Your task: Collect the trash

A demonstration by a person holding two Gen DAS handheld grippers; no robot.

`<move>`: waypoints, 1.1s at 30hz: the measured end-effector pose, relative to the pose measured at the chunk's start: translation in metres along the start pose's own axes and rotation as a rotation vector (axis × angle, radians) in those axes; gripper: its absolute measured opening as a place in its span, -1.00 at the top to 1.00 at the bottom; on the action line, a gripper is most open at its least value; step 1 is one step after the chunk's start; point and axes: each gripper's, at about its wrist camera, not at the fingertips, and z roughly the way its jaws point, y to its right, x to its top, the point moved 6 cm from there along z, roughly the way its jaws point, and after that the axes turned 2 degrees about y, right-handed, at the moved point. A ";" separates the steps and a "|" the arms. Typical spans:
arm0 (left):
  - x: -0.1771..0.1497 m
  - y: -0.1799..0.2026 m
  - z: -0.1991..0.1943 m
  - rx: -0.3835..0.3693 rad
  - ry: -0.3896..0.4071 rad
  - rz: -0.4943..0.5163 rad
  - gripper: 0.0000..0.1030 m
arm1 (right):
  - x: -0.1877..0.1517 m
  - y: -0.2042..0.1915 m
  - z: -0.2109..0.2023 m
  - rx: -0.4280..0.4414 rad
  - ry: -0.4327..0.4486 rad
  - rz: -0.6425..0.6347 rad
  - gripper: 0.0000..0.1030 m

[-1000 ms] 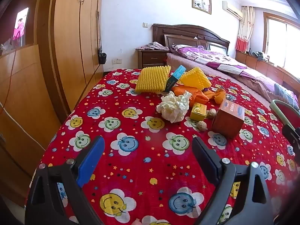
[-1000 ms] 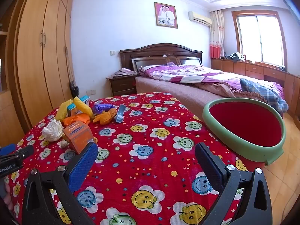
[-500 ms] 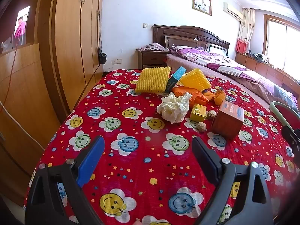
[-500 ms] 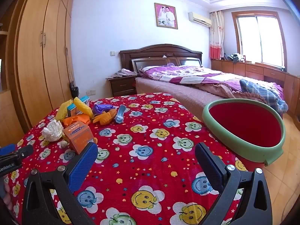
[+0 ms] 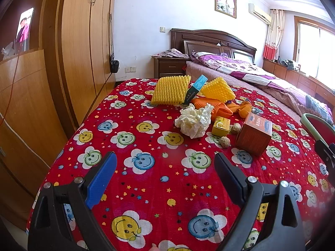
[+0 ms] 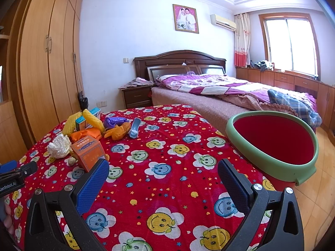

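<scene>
Trash lies in a pile on the red smiley-face tablecloth (image 5: 146, 177): a crumpled white tissue (image 5: 193, 121), an orange box (image 5: 254, 133), a small yellow box (image 5: 220, 126), yellow foam pieces (image 5: 170, 90), orange netting (image 5: 211, 106) and two walnuts (image 5: 225, 141). The same tissue (image 6: 59, 145) and orange box (image 6: 89, 152) show in the right wrist view. A red bin with a green rim (image 6: 272, 144) stands at the table's right edge. My left gripper (image 5: 165, 165) is open and empty, short of the pile. My right gripper (image 6: 163, 171) is open and empty over the cloth.
A wooden wardrobe (image 5: 83, 41) runs along the left. A bed (image 6: 230, 92) with a purple quilt and a nightstand (image 6: 136, 96) lie beyond the table. A blue scoop-like item (image 6: 134, 130) and a purple wrapper (image 6: 114, 121) rest behind the pile.
</scene>
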 end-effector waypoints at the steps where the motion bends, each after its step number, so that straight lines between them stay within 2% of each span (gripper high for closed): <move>1: 0.000 0.000 0.000 0.000 0.000 0.000 -0.82 | 0.000 0.000 0.000 -0.001 0.000 0.000 -0.99; 33: -0.002 0.001 0.002 -0.006 -0.010 -0.004 -0.82 | 0.003 -0.004 -0.003 0.006 -0.007 0.003 -0.99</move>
